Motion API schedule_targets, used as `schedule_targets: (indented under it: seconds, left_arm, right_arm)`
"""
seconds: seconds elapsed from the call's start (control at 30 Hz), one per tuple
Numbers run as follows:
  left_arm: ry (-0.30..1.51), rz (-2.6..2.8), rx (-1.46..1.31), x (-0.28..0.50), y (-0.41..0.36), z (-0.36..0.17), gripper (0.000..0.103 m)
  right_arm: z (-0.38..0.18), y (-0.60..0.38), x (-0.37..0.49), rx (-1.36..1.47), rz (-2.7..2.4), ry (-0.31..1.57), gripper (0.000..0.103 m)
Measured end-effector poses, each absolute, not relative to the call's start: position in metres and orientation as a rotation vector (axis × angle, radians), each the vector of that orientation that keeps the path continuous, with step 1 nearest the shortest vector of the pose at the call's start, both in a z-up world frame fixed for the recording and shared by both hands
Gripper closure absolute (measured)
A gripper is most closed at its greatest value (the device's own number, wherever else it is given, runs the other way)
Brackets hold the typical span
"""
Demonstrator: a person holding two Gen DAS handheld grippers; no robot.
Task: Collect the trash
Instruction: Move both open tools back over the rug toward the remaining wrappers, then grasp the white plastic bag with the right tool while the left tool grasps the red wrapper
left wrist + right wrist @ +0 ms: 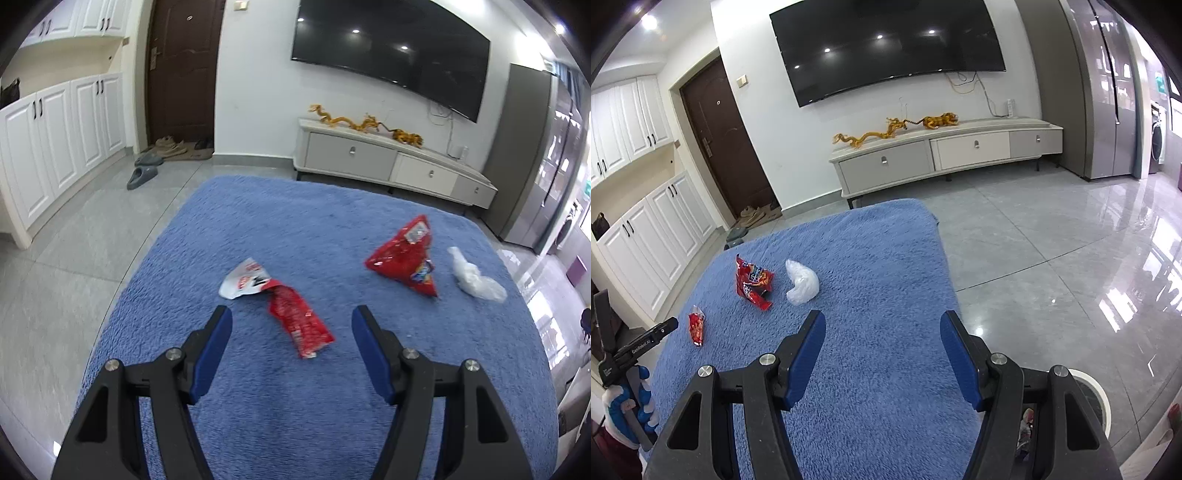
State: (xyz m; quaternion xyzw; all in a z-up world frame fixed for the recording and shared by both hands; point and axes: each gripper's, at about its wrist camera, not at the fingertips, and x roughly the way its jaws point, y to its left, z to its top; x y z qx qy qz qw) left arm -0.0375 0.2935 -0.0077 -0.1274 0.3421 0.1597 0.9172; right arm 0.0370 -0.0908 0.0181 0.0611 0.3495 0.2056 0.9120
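A blue-covered table (258,229) carries three pieces of trash. A torn red and white wrapper (291,310) lies just ahead of my left gripper (291,317), which is open and empty above it. A red snack bag (406,254) lies further right, with a crumpled clear plastic bag (476,277) beside it. In the right wrist view the red snack bag (753,284), the plastic bag (801,282) and the wrapper (696,328) lie to the left of my right gripper (882,325), which is open and empty above the table (886,258).
A round white bin (1089,398) with trash inside stands on the floor at the table's right edge, below my right gripper. The left hand-held gripper (635,350) shows at the left. A TV cabinet (945,155) stands beyond the table.
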Motion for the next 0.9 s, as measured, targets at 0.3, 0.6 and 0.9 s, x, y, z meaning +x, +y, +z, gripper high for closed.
schedule_targets:
  seconds: [0.3,0.6,0.9]
  left_arm:
    - [0.740,0.350,-0.282,-0.037,0.306,-0.021,0.037]
    - [0.758,0.250,-0.393,-0.015,0.311,-0.031,0.037]
    - [0.793,0.263,-0.467,0.025,0.328,-0.054,0.038]
  right_arm:
    - [0.005,-0.074,0.049,0.120,0.455,0.758,0.041]
    - [-0.004,-0.075,0.055,0.126,0.458,0.780,0.041]
    - [-0.010,-0.068,0.062,0.117,0.472,0.793,0.041]
